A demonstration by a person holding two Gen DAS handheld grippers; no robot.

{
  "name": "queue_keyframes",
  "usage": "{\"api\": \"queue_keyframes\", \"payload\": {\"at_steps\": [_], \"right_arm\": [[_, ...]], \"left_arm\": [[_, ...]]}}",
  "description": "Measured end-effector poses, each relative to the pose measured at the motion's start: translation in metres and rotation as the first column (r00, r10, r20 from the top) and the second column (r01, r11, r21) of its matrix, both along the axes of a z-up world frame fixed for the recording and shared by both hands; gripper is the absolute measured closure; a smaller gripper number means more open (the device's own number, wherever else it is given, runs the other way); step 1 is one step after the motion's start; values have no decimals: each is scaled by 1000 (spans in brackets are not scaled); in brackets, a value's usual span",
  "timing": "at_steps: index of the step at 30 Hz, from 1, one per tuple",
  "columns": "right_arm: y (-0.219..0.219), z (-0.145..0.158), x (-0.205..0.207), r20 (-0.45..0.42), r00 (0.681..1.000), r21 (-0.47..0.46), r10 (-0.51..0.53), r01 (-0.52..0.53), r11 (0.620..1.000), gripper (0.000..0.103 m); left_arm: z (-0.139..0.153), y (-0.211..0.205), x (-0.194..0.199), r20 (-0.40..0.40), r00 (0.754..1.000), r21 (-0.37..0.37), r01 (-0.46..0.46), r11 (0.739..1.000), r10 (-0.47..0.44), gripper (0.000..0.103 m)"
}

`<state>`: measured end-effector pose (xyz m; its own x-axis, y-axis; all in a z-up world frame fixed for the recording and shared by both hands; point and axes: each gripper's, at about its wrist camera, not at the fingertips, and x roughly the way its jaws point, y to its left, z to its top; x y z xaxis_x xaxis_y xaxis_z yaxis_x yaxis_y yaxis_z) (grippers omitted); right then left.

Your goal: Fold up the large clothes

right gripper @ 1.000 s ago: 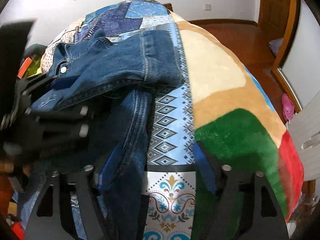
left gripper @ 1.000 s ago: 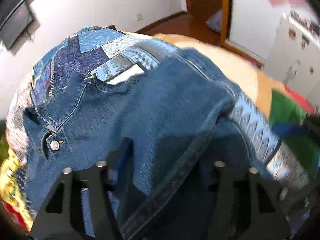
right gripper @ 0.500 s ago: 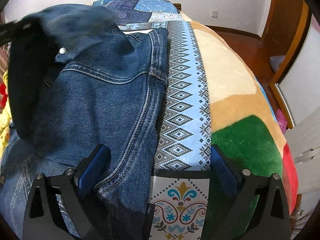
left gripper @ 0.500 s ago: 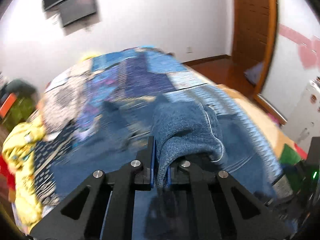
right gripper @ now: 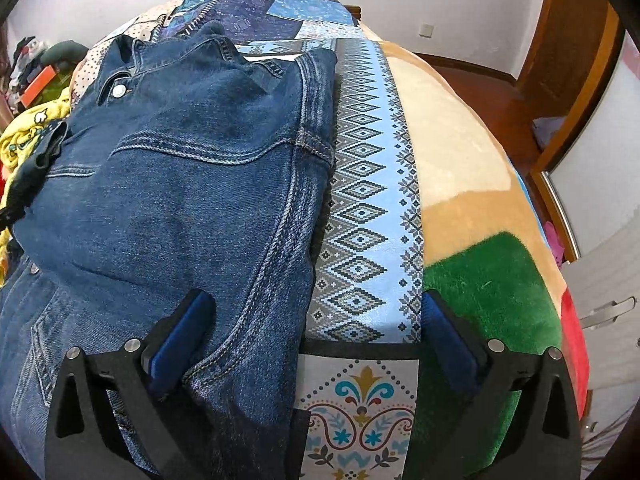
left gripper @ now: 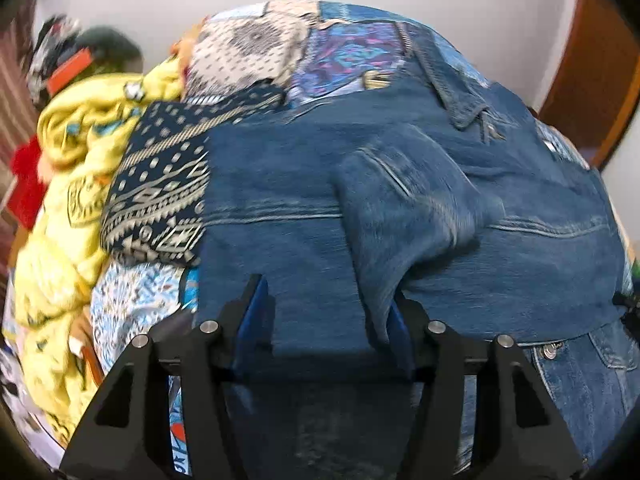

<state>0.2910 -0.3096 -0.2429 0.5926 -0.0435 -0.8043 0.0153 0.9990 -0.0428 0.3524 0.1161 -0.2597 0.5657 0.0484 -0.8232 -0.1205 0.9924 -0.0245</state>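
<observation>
Denim jacket blurred | L tongs just opened, sleeve between | R tongs wide, empty

One denim jacket, frame centre-left; one yellow garment, left edge; one dark patterned cloth, centre-left; two metal buttons visible in the right-wrist view, upper left and left edge.

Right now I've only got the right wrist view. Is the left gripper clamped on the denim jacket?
Observer: No. The left gripper's jaws have just been opening. They stand apart, with the sleeve hanging loose between them.
Operator: Where does that sleeve lie?
Observer: Folded in over the back of the denim jacket.
Operator: Anything crowding the jacket's far edge?
Observer: A navy patterned cloth lies against it, with a yellow garment beyond.
</observation>
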Motion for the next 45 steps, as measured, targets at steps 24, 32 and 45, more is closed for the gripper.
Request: {"api": "queue_keyframes", "payload": {"at_steps": [24, 32, 45], "right_arm": [[1, 2, 2, -23, 999, -7, -27, 27, 1000, 0], [2, 38, 15, 20, 1000, 13, 8, -8, 1000, 0], [-1, 47, 84, 51, 999, 135, 5, -12, 991, 16]], "left_arm": [[-5, 72, -43, -37, 988, -24, -148, 989, 147, 36], [32, 91, -9, -1, 998, -23, -56, 998, 56, 31], [-5, 122, 88, -78, 996, -215, -52, 975, 36, 32]]}}
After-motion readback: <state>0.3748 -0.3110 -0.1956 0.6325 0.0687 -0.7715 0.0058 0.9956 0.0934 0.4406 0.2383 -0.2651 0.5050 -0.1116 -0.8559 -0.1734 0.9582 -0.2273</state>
